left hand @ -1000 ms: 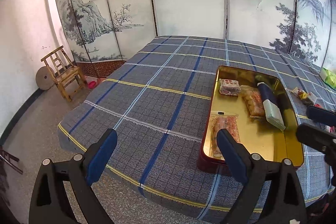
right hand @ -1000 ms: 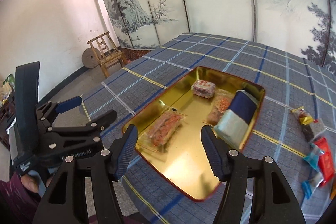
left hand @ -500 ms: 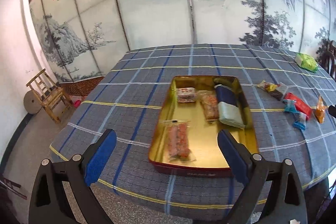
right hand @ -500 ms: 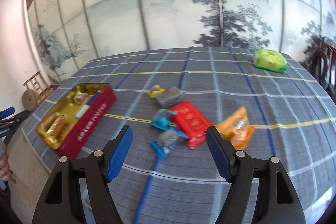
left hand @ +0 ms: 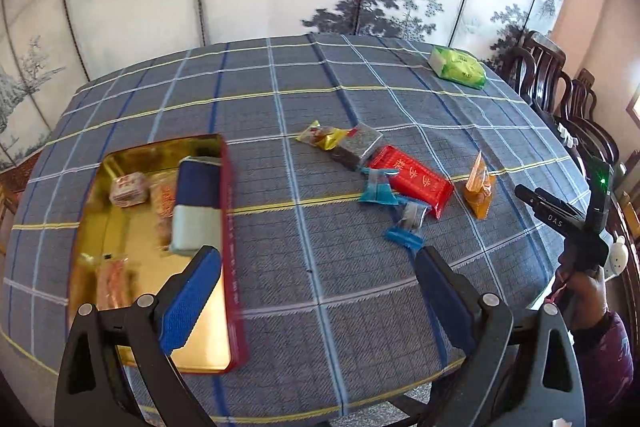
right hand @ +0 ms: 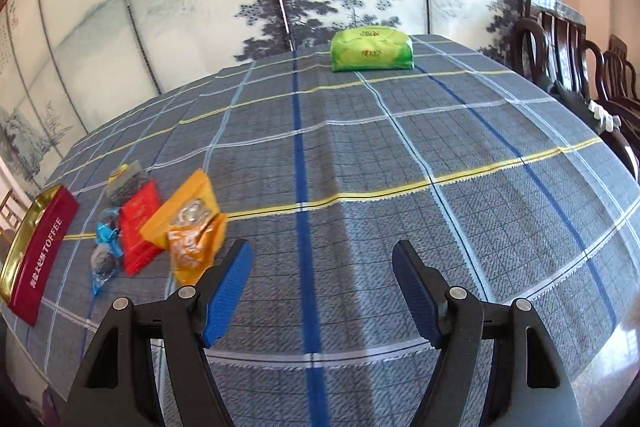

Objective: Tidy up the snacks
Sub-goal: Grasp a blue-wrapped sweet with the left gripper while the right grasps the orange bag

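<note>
The red toffee tin (left hand: 234,267) with its gold inside stands near the left edge of the checked tablecloth (left hand: 320,115). Inside it lie a small white and red packet (left hand: 129,189), a clear packet with orange snacks (left hand: 164,197) and a dark blue and pale green pack (left hand: 196,203), which lies along the right wall of the tin. Another clear packet (left hand: 112,283) lies in the near part of the tin.

Near the middle of the cloth, well apart from the tin, some loose snacks lie close together: a yellow wrapper (left hand: 320,137), a grey packet (left hand: 358,147) touching it, a flat red pack (left hand: 412,181), two blue-ended candies (left hand: 376,187) (left hand: 410,221) and an orange packet (left hand: 478,189) at the right of the group. A green pack (right hand: 372,49) lies alone near the far right corner of the table.

The left gripper (left hand: 316,291) hangs over the near edge of the table, its jaws wide apart and holding nothing. The right gripper (right hand: 320,287) is over the bare cloth to the right of the orange packet (right hand: 188,227); its jaws have just been opening, they stand apart and nothing is between them. In the left view a hand (left hand: 584,283) holds this gripper at the right edge of the table.
</note>
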Motion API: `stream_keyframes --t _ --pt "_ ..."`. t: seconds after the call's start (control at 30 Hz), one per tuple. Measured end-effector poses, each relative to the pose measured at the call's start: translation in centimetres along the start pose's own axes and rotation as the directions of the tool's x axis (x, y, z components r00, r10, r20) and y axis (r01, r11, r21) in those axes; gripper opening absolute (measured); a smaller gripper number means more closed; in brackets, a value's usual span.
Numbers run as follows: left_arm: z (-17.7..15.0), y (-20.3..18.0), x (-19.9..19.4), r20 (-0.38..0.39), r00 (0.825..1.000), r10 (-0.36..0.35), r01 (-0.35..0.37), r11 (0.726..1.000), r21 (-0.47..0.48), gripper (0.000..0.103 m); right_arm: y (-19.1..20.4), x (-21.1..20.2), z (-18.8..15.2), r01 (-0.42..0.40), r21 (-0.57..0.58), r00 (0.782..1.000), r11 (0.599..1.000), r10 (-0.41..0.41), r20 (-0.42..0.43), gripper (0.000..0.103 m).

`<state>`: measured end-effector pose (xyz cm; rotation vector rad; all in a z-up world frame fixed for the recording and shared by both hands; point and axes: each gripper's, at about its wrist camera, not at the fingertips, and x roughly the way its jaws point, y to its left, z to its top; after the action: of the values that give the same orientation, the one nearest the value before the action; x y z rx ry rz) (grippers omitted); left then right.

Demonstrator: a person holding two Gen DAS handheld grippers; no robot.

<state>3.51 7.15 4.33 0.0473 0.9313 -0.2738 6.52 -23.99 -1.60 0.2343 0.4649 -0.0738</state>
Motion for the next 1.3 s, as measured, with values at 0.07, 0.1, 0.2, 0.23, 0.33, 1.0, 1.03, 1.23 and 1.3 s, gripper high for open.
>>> stream_keyframes --t 0.07,0.1,0.2,0.23,0.33,1.0,1.03,1.23,1.3 --pt "1.0 -0.9 2.1 -0.032 0.999 -0.023 0.023 1.0 0.011 0.096 -0.9 0.9 0.3 -0.004 0.028 1.0 1.0 0.004 -0.015 0.073" --pt "1.6 -1.2 3.2 -0.047 0.998 -0.039 0.039 0.999 0.011 0.096 -1.2 1.3 0.4 -0.012 0.036 1.0 0.999 0.013 -0.023 0.073" --pt "3.0 -2.1 6.0 -0.081 0.994 -0.074 0.076 0.997 0.021 0.096 -1.5 2.0 0.6 -0.024 0.035 0.999 0.999 0.025 -0.025 0.073" --pt "3.3 -2.4 6.9 -0.09 0.993 -0.072 0.076 0.996 0.038 0.096 -1.5 2.1 0.6 -0.029 0.03 0.999 0.999 0.029 -0.02 0.074" --pt "4.0 -3.5 9.5 -0.129 0.991 -0.044 0.055 0.995 0.084 0.089 -1.3 2.3 0.7 -0.046 0.02 0.999 0.999 0.047 -0.024 0.074" --pt "3.2 -4.4 13.3 -0.178 0.984 -0.008 0.019 0.998 0.056 0.021 -1.5 2.3 0.7 -0.111 0.023 0.994 0.994 0.111 -0.018 0.078" --pt "2.8 -4.6 12.3 -0.159 0.987 -0.004 0.014 0.998 0.06 0.021 -1.6 2.3 0.8 -0.114 0.025 0.993 0.993 0.114 -0.017 0.078" --pt "0.3 -4.9 7.2 -0.109 0.992 -0.056 0.06 0.998 0.034 0.021 -1.8 1.6 0.4 -0.132 0.041 0.991 0.99 0.132 0.007 0.078" --pt "-0.4 -4.8 6.1 -0.109 0.992 -0.064 0.068 0.997 0.031 0.021 -1.7 1.3 -0.3 -0.139 0.058 0.99 0.989 0.139 0.005 0.078"
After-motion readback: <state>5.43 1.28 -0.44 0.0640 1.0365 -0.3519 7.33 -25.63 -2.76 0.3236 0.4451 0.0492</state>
